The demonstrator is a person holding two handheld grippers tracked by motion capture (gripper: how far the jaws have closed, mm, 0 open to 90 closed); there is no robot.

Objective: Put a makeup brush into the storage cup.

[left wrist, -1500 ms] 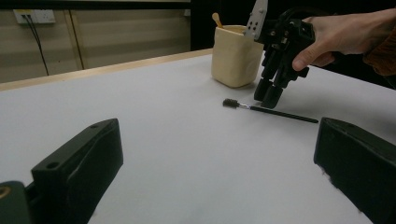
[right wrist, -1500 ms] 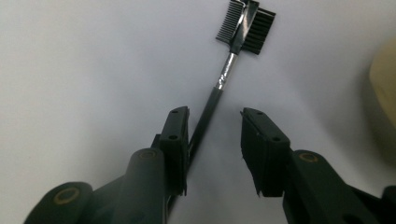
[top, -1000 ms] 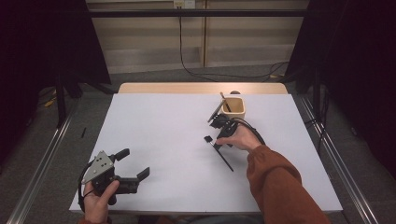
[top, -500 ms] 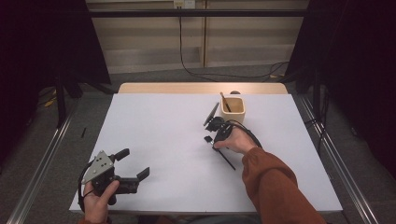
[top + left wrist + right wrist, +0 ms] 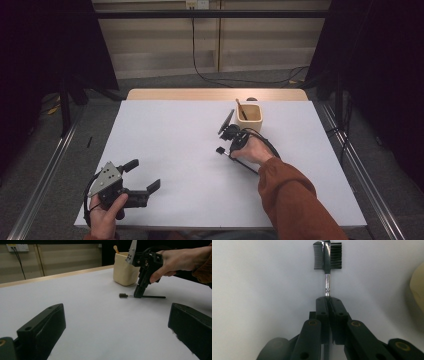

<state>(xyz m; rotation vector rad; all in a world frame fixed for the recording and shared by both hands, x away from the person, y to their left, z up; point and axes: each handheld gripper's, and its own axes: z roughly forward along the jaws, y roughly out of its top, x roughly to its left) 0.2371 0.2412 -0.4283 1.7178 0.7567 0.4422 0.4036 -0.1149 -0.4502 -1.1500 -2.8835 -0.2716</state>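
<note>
Your right tongs (image 5: pixel 328 302) are clamped on the thin black handle of the small black brow tool (image 5: pixel 327 257), a comb on one side of its head and a bristle brush on the other. Their jaws have just been closing, and the handle is now pinched between the pads just behind the silver ferrule. In the high view the tool (image 5: pixel 220 149) lies flat on the white worktop (image 5: pixel 175 145), its head toward 10 o'clock from your right hand (image 5: pixel 252 149), near the beige square cup (image 5: pixel 249 118), which stands at 1 o'clock from that hand and holds a wooden stick (image 5: pixel 240 108).

Risks from here:
- The handle is slim and round, so it may roll or swivel between the pads as you lift, and the head may droop.
- The grip sits near the head, so the long tail behind the tongs could drag on the worktop.
- Swinging toward the cup, the tool may catch its rim or knock the stick and tip the cup.

Your left tongs (image 5: pixel 143 181) stand apart with nothing between them, at 7 o'clock on the worktop, well apart from the tool.
</note>
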